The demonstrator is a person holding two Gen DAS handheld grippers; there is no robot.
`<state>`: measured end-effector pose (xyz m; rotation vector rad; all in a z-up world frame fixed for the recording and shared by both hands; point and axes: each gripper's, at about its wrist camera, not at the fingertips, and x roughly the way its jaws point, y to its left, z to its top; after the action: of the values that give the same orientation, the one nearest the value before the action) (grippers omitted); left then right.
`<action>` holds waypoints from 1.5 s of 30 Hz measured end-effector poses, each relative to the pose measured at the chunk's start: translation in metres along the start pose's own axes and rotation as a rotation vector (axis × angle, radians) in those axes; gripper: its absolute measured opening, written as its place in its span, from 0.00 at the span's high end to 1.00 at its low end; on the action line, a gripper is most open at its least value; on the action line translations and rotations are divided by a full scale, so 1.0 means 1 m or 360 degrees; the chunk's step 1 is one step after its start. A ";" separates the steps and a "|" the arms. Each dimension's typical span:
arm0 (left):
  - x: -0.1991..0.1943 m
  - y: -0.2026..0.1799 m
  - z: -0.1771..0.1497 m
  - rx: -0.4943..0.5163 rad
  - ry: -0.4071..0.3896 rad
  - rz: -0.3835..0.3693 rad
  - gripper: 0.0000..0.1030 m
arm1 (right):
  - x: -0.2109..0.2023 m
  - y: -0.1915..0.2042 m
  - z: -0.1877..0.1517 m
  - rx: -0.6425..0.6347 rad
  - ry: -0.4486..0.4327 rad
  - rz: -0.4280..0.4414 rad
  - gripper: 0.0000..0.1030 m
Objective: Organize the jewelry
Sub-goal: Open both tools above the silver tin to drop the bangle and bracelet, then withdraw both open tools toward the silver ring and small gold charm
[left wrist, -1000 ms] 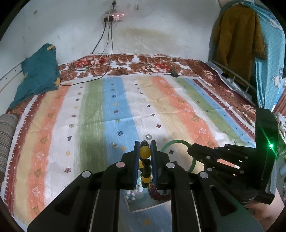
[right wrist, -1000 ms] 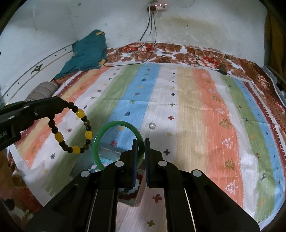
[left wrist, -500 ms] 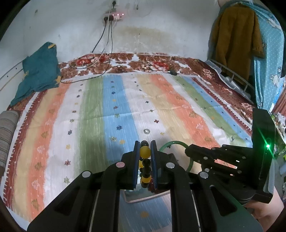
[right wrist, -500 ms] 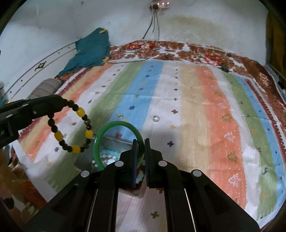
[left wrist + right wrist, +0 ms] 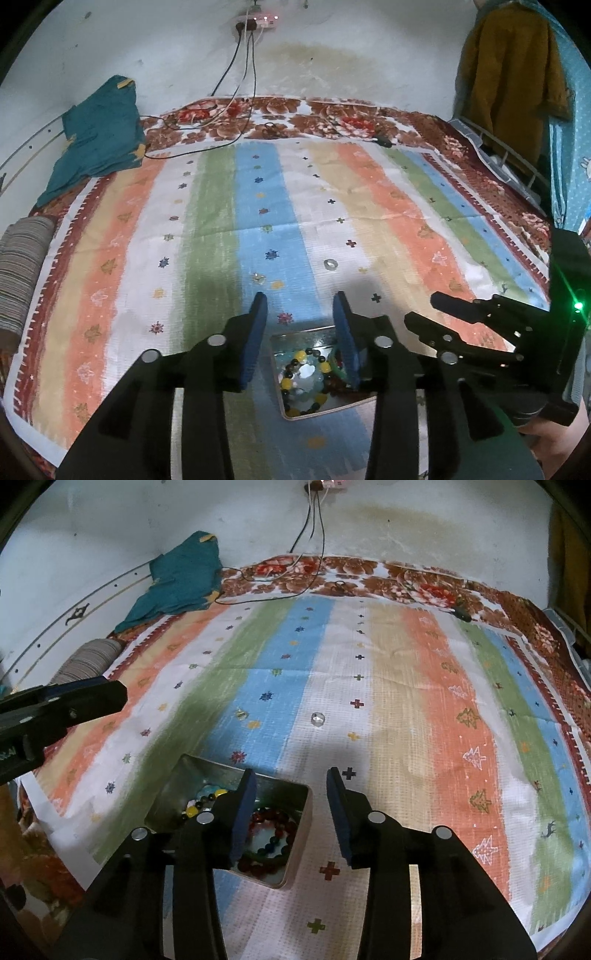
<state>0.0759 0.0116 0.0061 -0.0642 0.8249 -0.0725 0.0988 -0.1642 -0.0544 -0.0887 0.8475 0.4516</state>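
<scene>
Both bracelets just dropped into the tin (image 5: 297, 834): left gripper (image 5: 300, 325) and right gripper (image 5: 291, 805) jaws opening, empty; 2 rings left.

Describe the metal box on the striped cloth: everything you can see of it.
The metal box is a small, open-topped rectangular tin with rounded corners and dull silvery walls. It sits flat on the striped cloth, near its front edge. Inside lie a black-and-yellow bead bracelet, a dark red bead bracelet, a green bangle and pale beads, piled together. The fingers in front of it hide part of the inside. No lid is in view.
</scene>
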 end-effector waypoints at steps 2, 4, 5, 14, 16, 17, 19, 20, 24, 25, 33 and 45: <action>0.002 0.002 0.000 -0.0009 0.0007 0.0012 0.60 | 0.001 0.000 0.000 0.0004 -0.0001 -0.0010 0.54; 0.005 0.004 0.002 -0.0024 0.0020 0.0017 0.60 | 0.003 -0.001 0.002 0.0007 0.0003 -0.0013 0.54; 0.007 0.005 0.002 -0.0031 0.0026 0.0022 0.59 | 0.004 -0.002 0.003 0.0009 0.0006 -0.0014 0.53; 0.032 0.017 0.013 -0.0096 0.0101 0.0089 0.55 | 0.018 -0.012 0.014 0.0041 0.0035 -0.0004 0.45; 0.039 0.016 0.014 -0.0068 0.0120 0.0111 0.52 | 0.021 -0.014 0.016 0.0045 0.0044 -0.0005 0.44; 0.043 0.016 0.014 -0.0058 0.0132 0.0125 0.52 | 0.025 -0.016 0.018 0.0041 0.0051 -0.0009 0.44; 0.050 0.019 0.015 -0.0050 0.0161 0.0143 0.52 | 0.029 -0.017 0.019 0.0031 0.0063 -0.0011 0.44; 0.053 0.021 0.016 -0.0050 0.0173 0.0151 0.52 | 0.033 -0.018 0.020 0.0020 0.0074 -0.0016 0.44; 0.065 0.030 0.017 -0.0047 0.0219 0.0180 0.52 | 0.043 -0.016 0.022 -0.0038 0.0103 -0.0034 0.44; 0.070 0.031 0.017 -0.0046 0.0233 0.0188 0.52 | 0.046 -0.016 0.022 -0.0050 0.0111 -0.0033 0.44; 0.087 0.025 0.021 -0.0012 0.0293 0.0181 0.49 | 0.065 -0.027 0.033 -0.0045 0.0140 -0.0024 0.44; 0.127 0.031 0.024 -0.0018 0.0426 0.0181 0.49 | 0.099 -0.036 0.043 -0.0069 0.0235 0.0005 0.44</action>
<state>0.1808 0.0317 -0.0737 -0.0180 1.0948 0.0320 0.2003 -0.1510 -0.1028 -0.1623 0.9830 0.4707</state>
